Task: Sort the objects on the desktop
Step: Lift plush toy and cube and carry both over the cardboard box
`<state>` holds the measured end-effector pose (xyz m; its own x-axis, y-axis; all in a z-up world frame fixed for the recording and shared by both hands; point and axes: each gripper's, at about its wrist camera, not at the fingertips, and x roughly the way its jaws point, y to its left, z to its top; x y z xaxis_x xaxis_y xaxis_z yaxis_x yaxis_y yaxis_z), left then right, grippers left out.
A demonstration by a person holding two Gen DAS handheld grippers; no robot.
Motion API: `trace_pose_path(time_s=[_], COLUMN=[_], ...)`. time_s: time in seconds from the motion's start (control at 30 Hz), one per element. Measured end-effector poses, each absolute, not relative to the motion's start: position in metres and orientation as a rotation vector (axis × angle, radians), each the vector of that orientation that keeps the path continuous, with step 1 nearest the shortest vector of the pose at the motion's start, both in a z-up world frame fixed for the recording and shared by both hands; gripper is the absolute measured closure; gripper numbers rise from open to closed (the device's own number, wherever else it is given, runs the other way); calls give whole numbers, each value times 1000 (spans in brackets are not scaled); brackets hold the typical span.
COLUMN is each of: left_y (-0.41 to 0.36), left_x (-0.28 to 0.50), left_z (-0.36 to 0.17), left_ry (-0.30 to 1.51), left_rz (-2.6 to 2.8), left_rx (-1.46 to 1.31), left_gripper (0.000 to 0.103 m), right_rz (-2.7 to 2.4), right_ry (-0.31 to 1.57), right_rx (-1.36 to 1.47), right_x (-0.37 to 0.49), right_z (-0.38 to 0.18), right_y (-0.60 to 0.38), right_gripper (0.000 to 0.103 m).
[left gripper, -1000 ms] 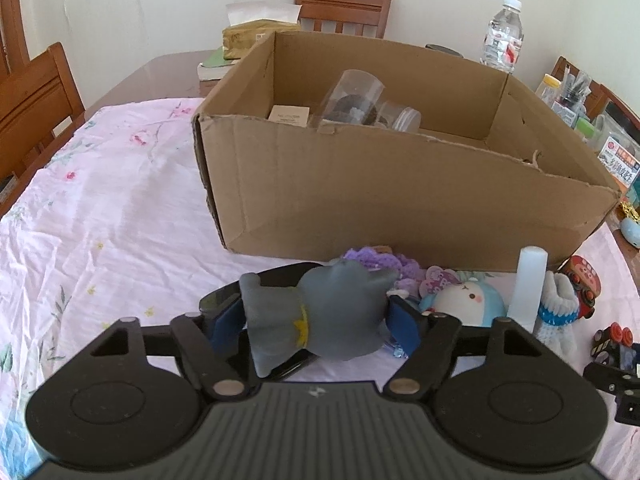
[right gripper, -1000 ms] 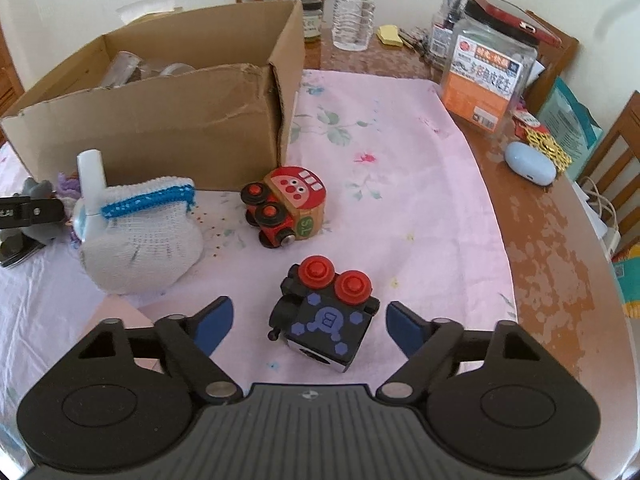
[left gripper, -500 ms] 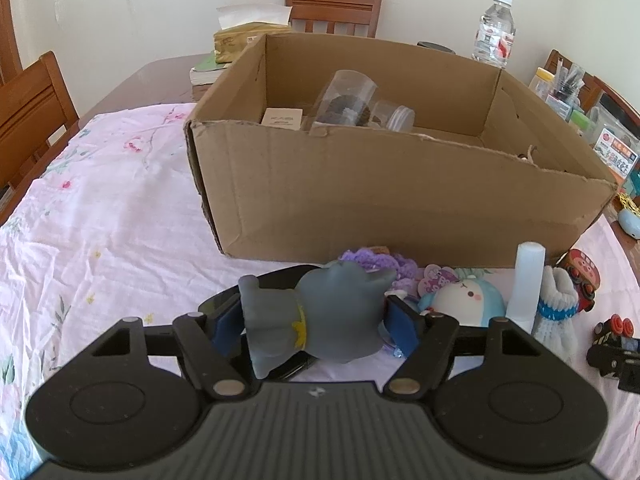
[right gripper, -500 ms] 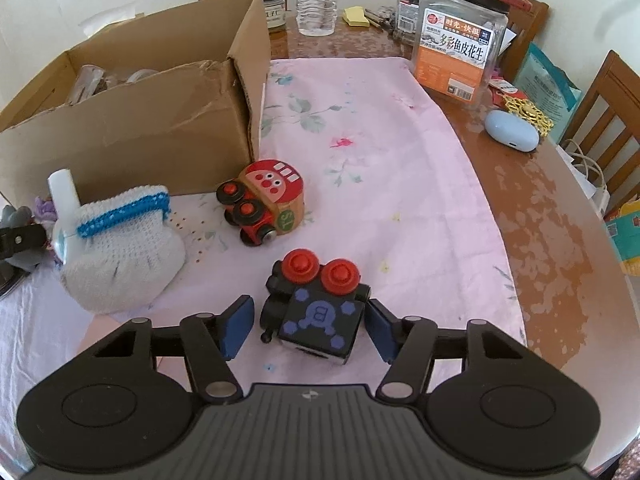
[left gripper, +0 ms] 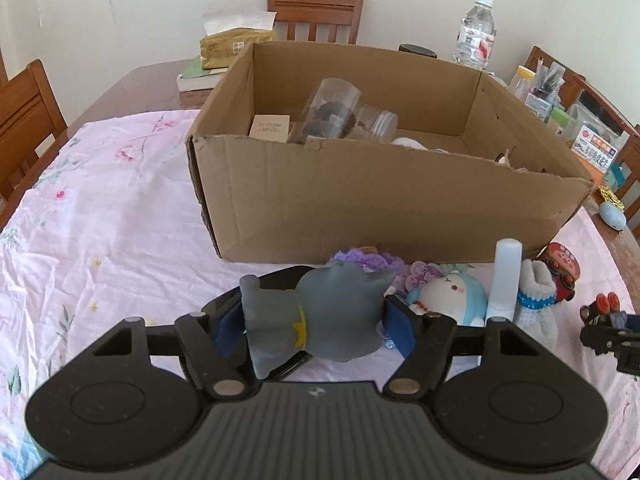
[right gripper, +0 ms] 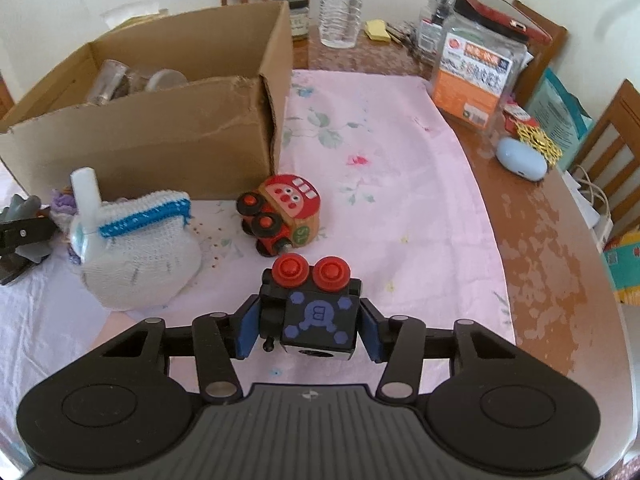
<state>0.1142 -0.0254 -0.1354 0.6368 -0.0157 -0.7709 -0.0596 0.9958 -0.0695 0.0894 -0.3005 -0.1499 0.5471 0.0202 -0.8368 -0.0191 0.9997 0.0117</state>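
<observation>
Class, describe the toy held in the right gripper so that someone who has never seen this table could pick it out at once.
Start at the big cardboard box on the pink cloth; in front of its right corner lies a red toy train. Nearer the camera sits the black toy train, clamped in the right gripper. Only it has a black body, blue hexagon markings and two red wheels facing up.

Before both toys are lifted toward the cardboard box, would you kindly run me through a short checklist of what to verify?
1. Right tongs shut on the black toy train, having just closed on it: ok.
2. Left tongs grip the grey plush toy: ok, pads press both sides.
3. Cardboard box open on top: ok.
4. Free space inside the box, right of the clear jars: ok.
5. Red toy train apart from the black one: ok.
6. Black train's underside free of the cloth: cannot tell.
</observation>
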Motion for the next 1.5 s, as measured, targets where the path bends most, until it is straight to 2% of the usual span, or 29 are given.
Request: trace_pose_path(time_s=[0.8, 1.5], left_y=[-26, -29], left_x=[94, 110], left_z=[-67, -32], left_ry=[797, 747], left_rz=[-120, -206], left_rx=[15, 67], left_gripper=[31, 31], right_rz=[277, 381], right_ry=[862, 799], right_rx=[-157, -200], right_x=[91, 105], right_z=[-75, -42], right_y=[-289, -273], right_gripper=[47, 47])
